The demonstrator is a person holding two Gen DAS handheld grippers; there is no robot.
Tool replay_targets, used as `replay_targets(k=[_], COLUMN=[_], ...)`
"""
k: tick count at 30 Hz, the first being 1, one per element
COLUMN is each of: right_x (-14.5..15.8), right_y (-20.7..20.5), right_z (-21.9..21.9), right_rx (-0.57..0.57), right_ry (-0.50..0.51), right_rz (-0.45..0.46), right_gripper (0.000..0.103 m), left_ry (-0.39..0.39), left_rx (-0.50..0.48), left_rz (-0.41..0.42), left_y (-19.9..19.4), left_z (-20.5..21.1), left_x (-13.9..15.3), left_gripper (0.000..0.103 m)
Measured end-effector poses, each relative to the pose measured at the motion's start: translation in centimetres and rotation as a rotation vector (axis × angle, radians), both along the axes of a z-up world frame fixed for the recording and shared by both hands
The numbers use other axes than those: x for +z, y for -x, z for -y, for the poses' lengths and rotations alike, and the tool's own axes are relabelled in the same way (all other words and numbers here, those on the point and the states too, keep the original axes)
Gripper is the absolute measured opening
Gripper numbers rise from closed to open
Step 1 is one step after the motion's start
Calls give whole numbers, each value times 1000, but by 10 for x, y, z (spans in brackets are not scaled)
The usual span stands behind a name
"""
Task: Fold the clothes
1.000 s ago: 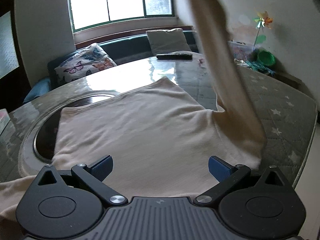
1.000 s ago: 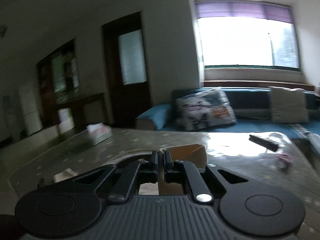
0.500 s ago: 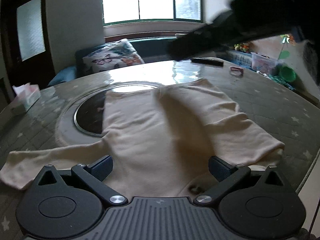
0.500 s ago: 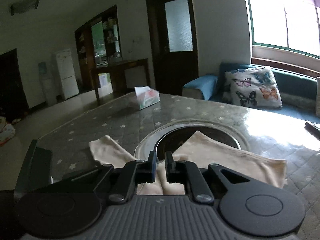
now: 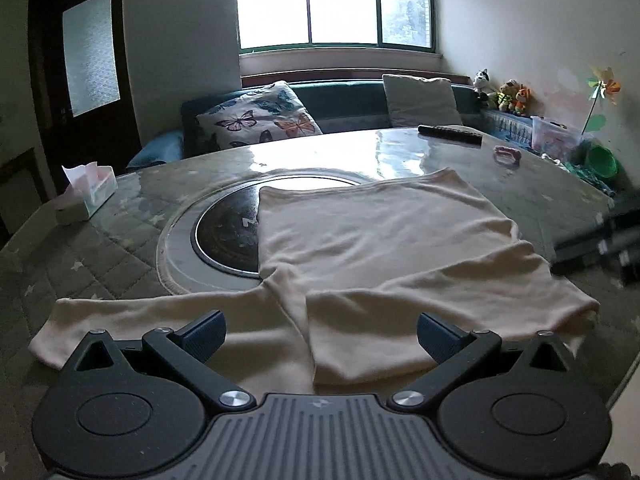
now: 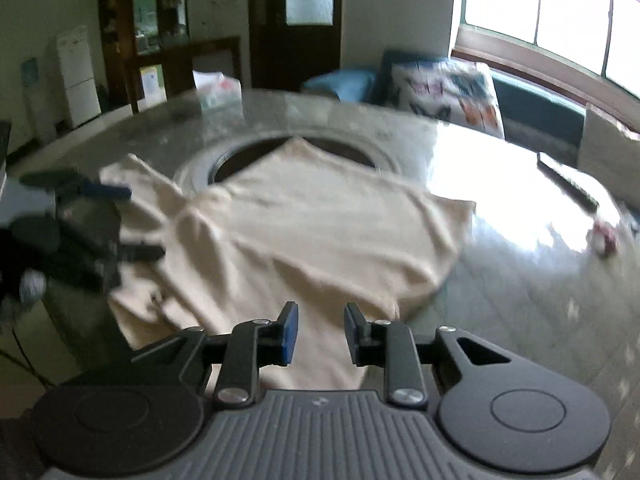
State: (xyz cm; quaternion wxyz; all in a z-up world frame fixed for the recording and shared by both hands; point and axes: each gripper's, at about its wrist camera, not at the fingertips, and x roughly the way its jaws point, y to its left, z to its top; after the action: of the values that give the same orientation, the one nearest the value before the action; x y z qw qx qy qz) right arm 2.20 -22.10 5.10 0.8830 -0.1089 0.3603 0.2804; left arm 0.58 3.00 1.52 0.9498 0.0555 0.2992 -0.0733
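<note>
Garment: cream long-sleeved top [image 5: 372,240], right sleeve folded across
Right gripper [image 6: 318,332]: jaws opening, cloth unpinched
Left gripper [image 5: 320,330]: wide open, empty
Technique: take outstretched left sleeve [image 5: 132,312] at cuff, lay flat

No legible text, labels or numbers anywhere in view.

We see the left gripper [image 5: 320,330] spread wide, tilted downward; the right gripper [image 6: 318,330] jaws opening, pads apart.
</note>
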Motion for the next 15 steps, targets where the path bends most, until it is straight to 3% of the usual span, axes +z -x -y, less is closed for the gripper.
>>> replay_targets(k=[5, 11, 15], right_x=[-24, -12, -8], right_y=[2, -3, -18], right_z=[7, 7, 1], right_rx=[-15, -10, -28], right_ry=[4, 0, -16], right_rz=[-44, -22, 14], right_gripper=[25, 27, 37], left_ry=[-27, -39, 1], left_rx=[42, 110, 103], left_rz=[-39, -69, -56], left_y=[-10, -11, -13], left_z=[0, -15, -14], left_x=[-11, -16, -7], left_gripper=[103, 103, 103])
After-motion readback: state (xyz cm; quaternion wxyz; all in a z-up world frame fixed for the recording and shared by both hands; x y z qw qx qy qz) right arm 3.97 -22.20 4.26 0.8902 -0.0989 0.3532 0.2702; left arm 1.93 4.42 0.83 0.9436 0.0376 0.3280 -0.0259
